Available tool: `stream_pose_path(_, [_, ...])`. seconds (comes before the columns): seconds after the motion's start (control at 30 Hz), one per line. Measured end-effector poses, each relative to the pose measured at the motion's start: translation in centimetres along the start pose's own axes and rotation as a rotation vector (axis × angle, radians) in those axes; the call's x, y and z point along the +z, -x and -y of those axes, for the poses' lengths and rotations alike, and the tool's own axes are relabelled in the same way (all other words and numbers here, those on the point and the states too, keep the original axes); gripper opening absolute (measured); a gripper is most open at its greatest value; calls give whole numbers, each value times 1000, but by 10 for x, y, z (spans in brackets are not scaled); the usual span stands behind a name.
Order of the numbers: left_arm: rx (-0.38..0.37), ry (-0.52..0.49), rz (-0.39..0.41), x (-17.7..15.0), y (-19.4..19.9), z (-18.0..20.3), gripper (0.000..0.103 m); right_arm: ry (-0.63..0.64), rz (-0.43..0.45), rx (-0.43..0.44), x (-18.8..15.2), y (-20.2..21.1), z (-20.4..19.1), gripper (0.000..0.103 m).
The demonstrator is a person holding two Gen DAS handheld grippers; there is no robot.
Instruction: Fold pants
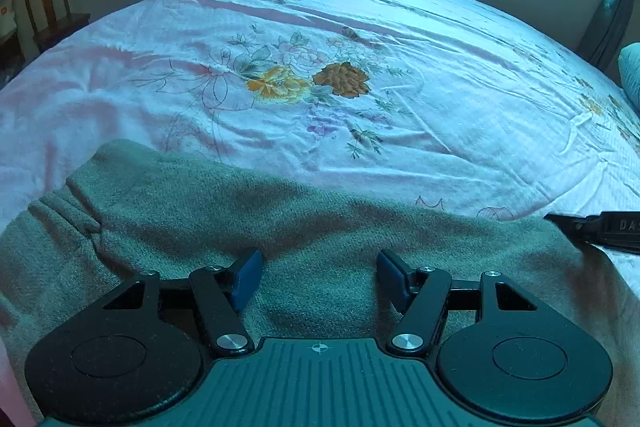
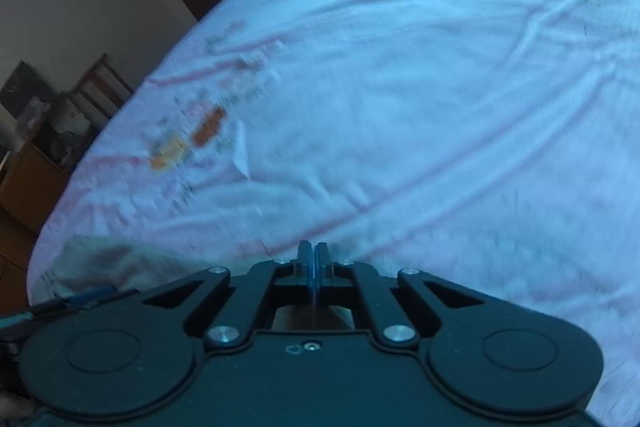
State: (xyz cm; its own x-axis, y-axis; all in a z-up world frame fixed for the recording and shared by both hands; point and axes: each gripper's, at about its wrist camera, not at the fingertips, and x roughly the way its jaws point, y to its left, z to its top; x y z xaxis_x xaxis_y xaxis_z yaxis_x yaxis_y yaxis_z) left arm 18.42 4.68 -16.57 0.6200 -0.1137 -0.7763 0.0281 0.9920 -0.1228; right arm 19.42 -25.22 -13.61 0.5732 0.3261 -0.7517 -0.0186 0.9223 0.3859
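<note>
One pair of pants (image 1: 248,227) lay lengthwise along the bed's (image 1: 360,27) near edge. The left claw (image 1: 318,279) hung released above it. The right claw (image 2: 313,259) was clenched on nothing.

Bedsheet (image 1: 400,27) beyond pants (image 1: 240,219) clear; chair (image 1: 48,3) far left.

Your left gripper (image 1: 319,277) points down at a slant. Its two blue pads (image 1: 247,277) stand well apart, with a wide gap between them. Nothing is pinched there. Your right gripper (image 2: 313,267) also tilts down. Its two fingers (image 2: 304,259) are pressed flat together with no gap left. The right view is blurry. Your hands cannot be seen.
</note>
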Motion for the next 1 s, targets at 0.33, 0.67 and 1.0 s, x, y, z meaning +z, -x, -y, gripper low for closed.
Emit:
stream_pose_path(0.33, [-63,-23,4,-35,68,-10,65,65,148,22,-34,102,-14,5])
stream_pose_path(0.67, [-18,-38,22,-70,88,-5,65,-121,120,-129,-143,156,43,6])
stream_pose_path(1.0, [-381,-338,-22,-121,130,178,65,-414,293,-354,-226,283,152,9])
